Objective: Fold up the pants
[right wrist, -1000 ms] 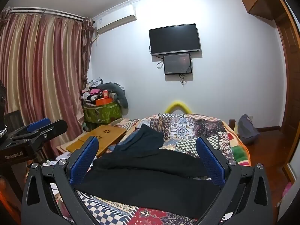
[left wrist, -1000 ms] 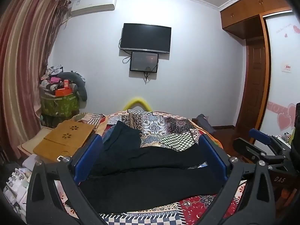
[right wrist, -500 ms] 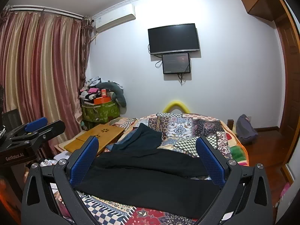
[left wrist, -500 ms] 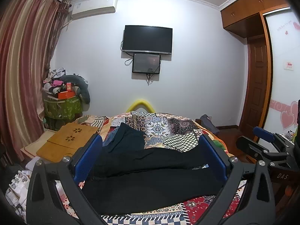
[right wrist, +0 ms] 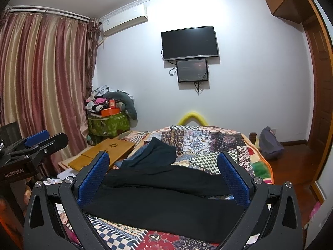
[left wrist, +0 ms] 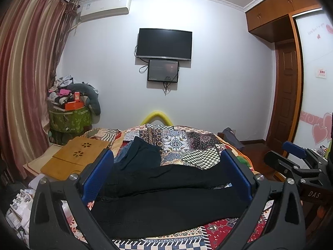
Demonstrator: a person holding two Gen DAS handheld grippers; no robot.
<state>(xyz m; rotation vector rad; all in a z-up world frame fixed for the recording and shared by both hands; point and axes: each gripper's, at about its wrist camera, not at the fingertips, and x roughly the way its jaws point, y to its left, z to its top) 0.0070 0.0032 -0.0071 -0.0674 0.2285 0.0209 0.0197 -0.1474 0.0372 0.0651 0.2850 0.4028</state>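
Note:
Black pants [left wrist: 166, 204] [right wrist: 164, 204] lie spread crosswise on a bed with a patchwork cover [left wrist: 187, 143] [right wrist: 208, 143], legs running left to right. My left gripper [left wrist: 166, 177] hovers above the near edge of the pants, open, with nothing between its blue pads. My right gripper [right wrist: 164, 177] is likewise open and empty, held over the pants. In the left wrist view the right gripper [left wrist: 295, 162] shows at the right edge; in the right wrist view the left gripper [right wrist: 33, 145] shows at the left edge.
A dark teal garment [left wrist: 143, 152] [right wrist: 158, 152] and a blue one lie on the bed behind the pants. A wooden lap table [left wrist: 77, 156] [right wrist: 104, 152] sits left of the bed. Cluttered green storage box [left wrist: 68, 118], curtain [right wrist: 41, 83], wall television [left wrist: 164, 43], wooden door [left wrist: 287, 87].
Both cameras have tilted slightly upward or drawn back; the bed and pants sit a little lower in view. Both grippers stay open and the pants have not moved.

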